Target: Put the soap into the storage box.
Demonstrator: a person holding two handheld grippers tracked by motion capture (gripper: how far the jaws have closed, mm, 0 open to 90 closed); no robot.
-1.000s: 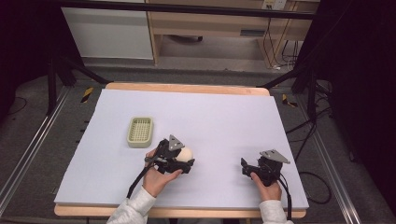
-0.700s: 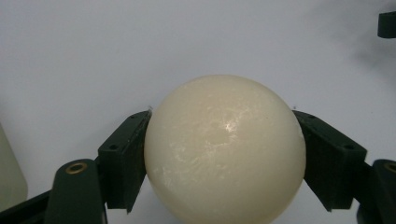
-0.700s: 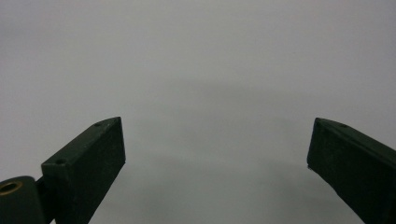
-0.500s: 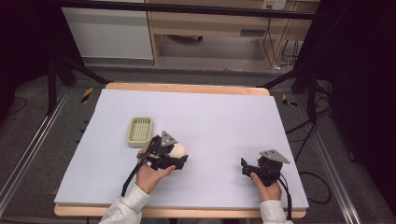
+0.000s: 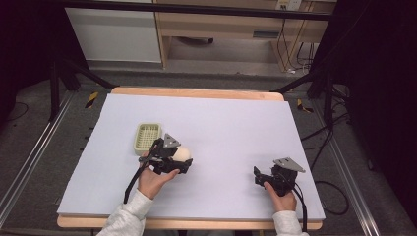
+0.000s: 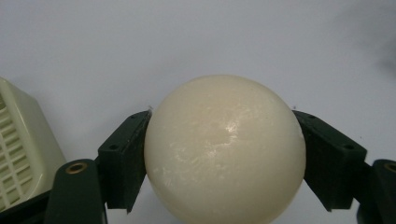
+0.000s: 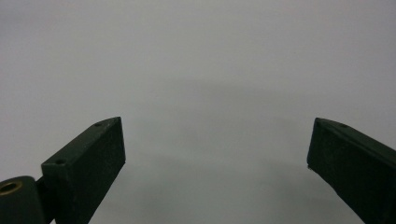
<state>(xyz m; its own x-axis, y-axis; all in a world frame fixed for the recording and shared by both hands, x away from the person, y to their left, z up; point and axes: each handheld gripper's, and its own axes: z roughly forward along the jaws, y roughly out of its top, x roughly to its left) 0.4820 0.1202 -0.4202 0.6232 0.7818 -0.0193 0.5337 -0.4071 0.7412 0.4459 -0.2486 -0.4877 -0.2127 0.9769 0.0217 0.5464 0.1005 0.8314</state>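
Left tool [image 6: 224, 154] pinching cream ball [image 6: 225, 148] at its widest, beside slotted basket [image 5: 147, 136] for transfer; right tool [image 7: 217, 154] spread, idle on table [image 5: 236, 123].

A wooden table [image 5: 196, 92] carries a white board [image 5: 231, 128]. Behind it stands a wooden shelf [image 5: 221, 29] and a white cabinet [image 5: 115, 34]. The floor [image 5: 44, 147] is grey, with cables [image 5: 290, 49] and metal rails [image 5: 27, 167].

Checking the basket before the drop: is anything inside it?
The basket looks empty in the high view; part of its near end sits behind the left gripper, shut on the cream ball.
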